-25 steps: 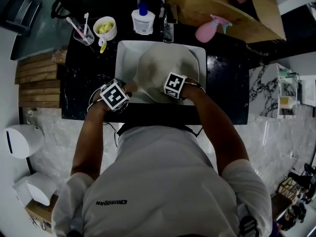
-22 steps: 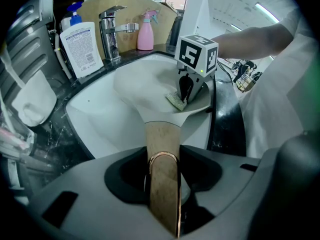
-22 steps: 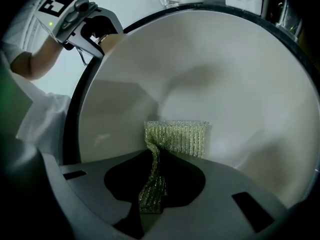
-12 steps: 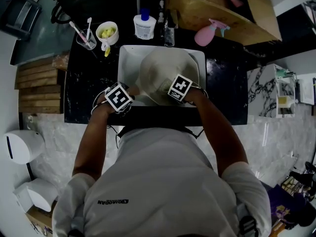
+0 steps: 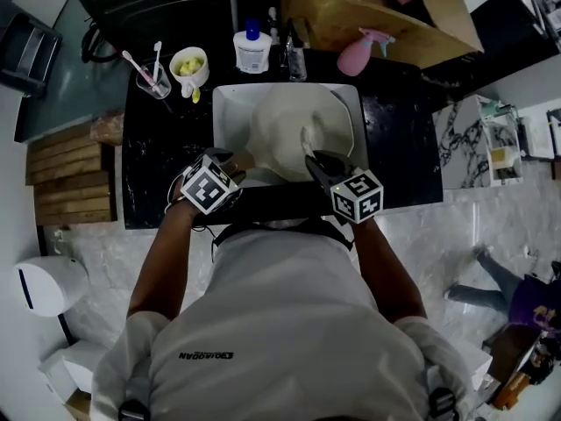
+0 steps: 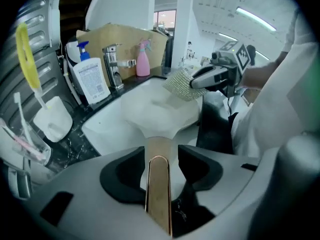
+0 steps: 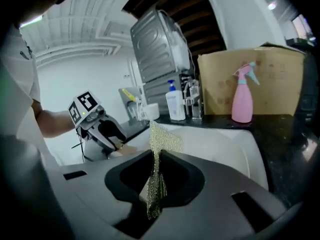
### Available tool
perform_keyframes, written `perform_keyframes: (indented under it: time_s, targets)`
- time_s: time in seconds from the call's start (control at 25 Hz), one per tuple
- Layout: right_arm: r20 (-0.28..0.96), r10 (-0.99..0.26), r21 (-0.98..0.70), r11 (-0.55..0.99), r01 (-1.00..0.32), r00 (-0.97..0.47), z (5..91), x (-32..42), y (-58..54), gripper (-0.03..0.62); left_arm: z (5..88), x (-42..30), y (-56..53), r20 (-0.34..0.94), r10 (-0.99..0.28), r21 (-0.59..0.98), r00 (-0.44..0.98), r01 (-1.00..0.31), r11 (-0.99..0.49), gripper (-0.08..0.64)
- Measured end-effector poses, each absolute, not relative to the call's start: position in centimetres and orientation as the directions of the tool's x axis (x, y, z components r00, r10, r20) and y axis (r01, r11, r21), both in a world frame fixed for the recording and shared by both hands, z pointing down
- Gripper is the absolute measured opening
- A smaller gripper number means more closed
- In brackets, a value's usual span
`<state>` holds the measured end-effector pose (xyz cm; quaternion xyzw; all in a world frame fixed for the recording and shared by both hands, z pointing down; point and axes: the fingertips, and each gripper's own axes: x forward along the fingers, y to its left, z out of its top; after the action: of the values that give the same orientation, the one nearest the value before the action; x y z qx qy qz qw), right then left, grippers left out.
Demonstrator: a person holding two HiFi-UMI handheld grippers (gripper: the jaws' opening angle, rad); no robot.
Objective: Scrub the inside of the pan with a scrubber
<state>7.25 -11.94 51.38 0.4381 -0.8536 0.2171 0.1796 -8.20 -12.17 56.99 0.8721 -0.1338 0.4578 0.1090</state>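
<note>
I am clamping my right gripper (image 7: pixel 156 180) shut on the mesh scrubber (image 7: pixel 162 138) and holding it above the pan (image 5: pixel 294 130), which is lying in the white sink (image 5: pixel 226 103). My left gripper (image 6: pixel 161 156) is opening its jaws with the pan's handle (image 6: pixel 159 189) between them. The faucet (image 6: pixel 112 64), soap bottle (image 5: pixel 252 49) and pink spray bottle (image 5: pixel 359 55) are crowding the far rim, with a cardboard box (image 5: pixel 386 16) behind. The sink walls are hemming the pan in sideways, leaving open room above the basin.
</note>
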Motion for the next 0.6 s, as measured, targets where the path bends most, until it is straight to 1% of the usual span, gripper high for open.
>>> perform_keyframes:
  time_s: [0.12,0.28,0.32,0.4,0.44,0.6]
  targets:
    - [0.418,-0.764,-0.233,0.433,-0.871,-0.492,49.3,7.8,-10.1,0.075,54.7,-8.0,-11.5,0.776,-0.156,0.053,0.612,-0.310,-0.949,0.202]
    - [0.303,-0.836,-0.314,0.366,-0.876,-0.458,46.6,8.0,-8.6,0.075,51.0,-6.3,-10.8,0.661,-0.195,0.044,0.724,-0.297,-0.954,0.199]
    - [0.281,-0.841,-0.335,0.366,-0.868,-0.463,46.1,7.8,-8.3,0.075,50.1,-5.9,-10.5,0.634,-0.205,0.052,0.746,-0.306,-0.951,0.173]
    - [0.257,-0.832,-0.366,0.387,-0.846,-0.492,45.3,7.0,-7.4,0.075,48.8,-5.4,-9.5,0.590,-0.243,0.062,0.770,-0.344,-0.937,0.063]
    - [0.252,-0.825,-0.367,0.402,-0.839,-0.506,45.0,6.7,-6.9,0.075,48.4,-5.2,-8.8,0.572,-0.266,0.069,0.776,-0.369,-0.927,0.029]
    - [0.241,-0.811,-0.335,0.446,-0.830,-0.533,43.6,7.0,-4.4,0.074,47.0,-4.1,-4.9,0.506,-0.302,0.157,0.808,-0.430,-0.889,0.015]
